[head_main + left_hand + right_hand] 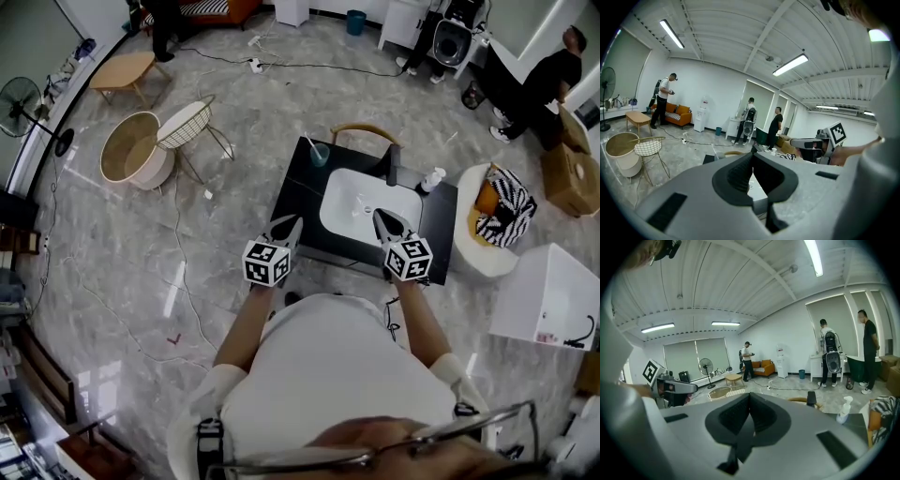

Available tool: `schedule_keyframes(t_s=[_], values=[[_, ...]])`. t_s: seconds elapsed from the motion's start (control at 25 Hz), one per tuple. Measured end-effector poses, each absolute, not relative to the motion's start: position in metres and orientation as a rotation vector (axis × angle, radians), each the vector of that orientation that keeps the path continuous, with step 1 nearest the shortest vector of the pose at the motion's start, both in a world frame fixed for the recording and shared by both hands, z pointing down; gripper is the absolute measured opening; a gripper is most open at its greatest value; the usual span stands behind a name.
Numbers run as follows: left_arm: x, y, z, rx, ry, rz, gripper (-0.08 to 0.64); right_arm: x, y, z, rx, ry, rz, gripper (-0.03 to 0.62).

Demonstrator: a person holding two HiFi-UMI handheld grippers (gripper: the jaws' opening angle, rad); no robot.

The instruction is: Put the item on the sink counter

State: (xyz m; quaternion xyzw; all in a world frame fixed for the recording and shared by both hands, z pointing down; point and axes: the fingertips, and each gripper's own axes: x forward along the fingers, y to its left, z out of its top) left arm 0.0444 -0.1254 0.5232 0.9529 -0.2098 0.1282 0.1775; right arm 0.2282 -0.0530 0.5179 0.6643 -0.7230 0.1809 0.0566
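The sink counter (298, 199) is a black top with a white basin (349, 217), standing just ahead of me. On it are a cup with a toothbrush (320, 154), a black tap (394, 169) and a white pump bottle (431, 180). My left gripper (293, 225) hovers over the counter's front left part with its jaws shut and nothing in them. My right gripper (379, 217) hangs over the basin's front right rim, also shut and empty. In the gripper views the left gripper (752, 158) and the right gripper (749, 398) show closed jaws pointing level across the room.
A wooden chair (366, 131) stands behind the counter. A wire stool (192, 122) and a round basket (131, 150) are at left, a seat with a striped cushion (497, 214) and a white box (551, 295) at right. People stand at the far wall.
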Motion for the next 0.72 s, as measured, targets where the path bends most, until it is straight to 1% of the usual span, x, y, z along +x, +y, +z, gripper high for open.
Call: schedule_keyframes(t_s=[0.72], values=[[0.0369, -0.1294, 0.5249, 2.646, -0.635, 0.318, 0.005, 0.2333, -0.055, 0.5184, 1.992, -2.209, 0.542, 0.005]])
